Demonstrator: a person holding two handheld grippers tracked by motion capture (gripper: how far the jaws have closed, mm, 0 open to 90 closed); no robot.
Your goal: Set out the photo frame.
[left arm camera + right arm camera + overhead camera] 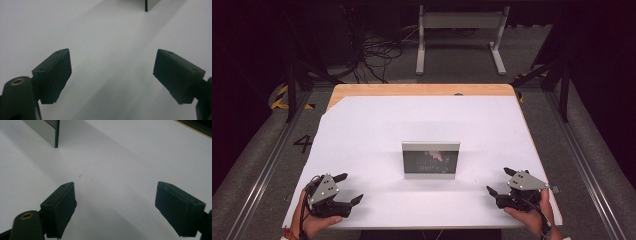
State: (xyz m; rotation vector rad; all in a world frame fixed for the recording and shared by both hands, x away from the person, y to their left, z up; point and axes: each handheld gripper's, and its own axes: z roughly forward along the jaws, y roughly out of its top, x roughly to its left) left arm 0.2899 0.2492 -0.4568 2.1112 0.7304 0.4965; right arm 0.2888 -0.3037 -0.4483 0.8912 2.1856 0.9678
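The table [362,90] carries a white sheet [377,130] over most of its top, with a strip of bare wood left along the far edge. Near the middle of the sheet stands a frame [431,159], upright on its long lower edge, its dark glazed face turned toward the person. Its long axis runs left to right across the table, so its two short ends face the two grippers.

The left gripper [348,189] rests at the near left corner, held in a hand [314,222]; the right gripper [500,180] sits at the near right, also in a hand [524,215]. Both point inward and slightly away from the person. Both pairs of jaws stand wide apart with nothing between them, only white sheet showing in the gap in each gripper view.

The frame lies ahead and inward of each gripper, well apart from both. In the left gripper view its edge [150,5] shows at the top, right of centre; in the right gripper view its edge [47,131] sits at the top left. Neither hand looks clearly nearer; the frame sits roughly midway. A grasp from either side would probably mean closing on a short end.
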